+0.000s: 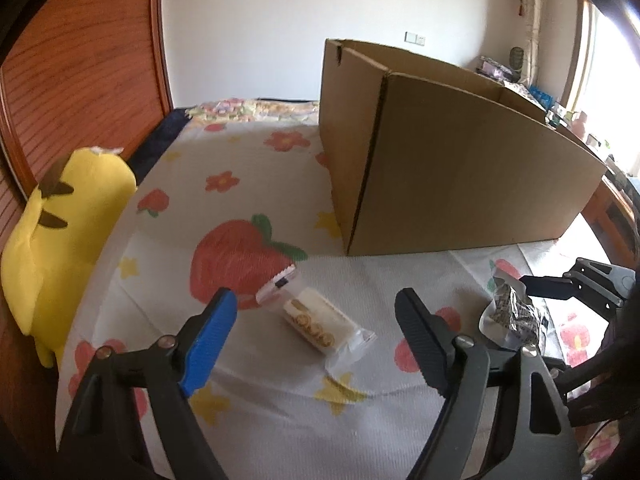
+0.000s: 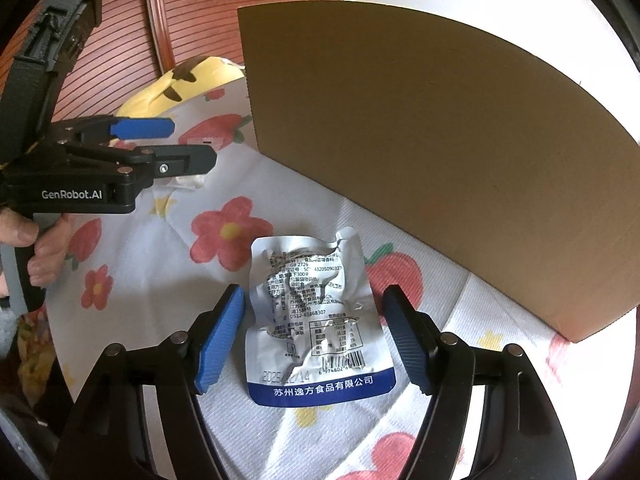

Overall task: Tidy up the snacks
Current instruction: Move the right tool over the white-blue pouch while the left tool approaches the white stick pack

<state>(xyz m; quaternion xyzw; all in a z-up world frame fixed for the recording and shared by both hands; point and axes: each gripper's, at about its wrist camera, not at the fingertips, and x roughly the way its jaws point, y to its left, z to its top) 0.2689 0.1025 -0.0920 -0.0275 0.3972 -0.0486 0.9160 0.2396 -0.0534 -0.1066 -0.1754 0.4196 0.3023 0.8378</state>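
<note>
Two snacks lie on the flowered sheet point(image 1: 248, 152) before one cardboard box point(image 1: 460, 168): a biscuit pack point(image 1: 320, 322) between the spread left gripper point(image 1: 316, 340), a foil pouch point(image 2: 316, 316) between the spread right gripper point(image 2: 314, 336).

"GenRobot.AI" on left gripper point(image 2: 188, 144); pouch point(image 2: 316, 320) perhaps "2025/12/14"

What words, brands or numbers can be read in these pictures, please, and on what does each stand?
"GenRobot.AI": on the left gripper body, right wrist view.
"苏州逸方食品有限公司": blue band of the silver snack pouch.
"2025/12/14": stamped above that band, partly faint.
"0512-63868307": in the pouch's fine print.
The other fine print, table and barcode digits are too small to read.
The wrapped cake and cardboard box show no legible text.
</note>
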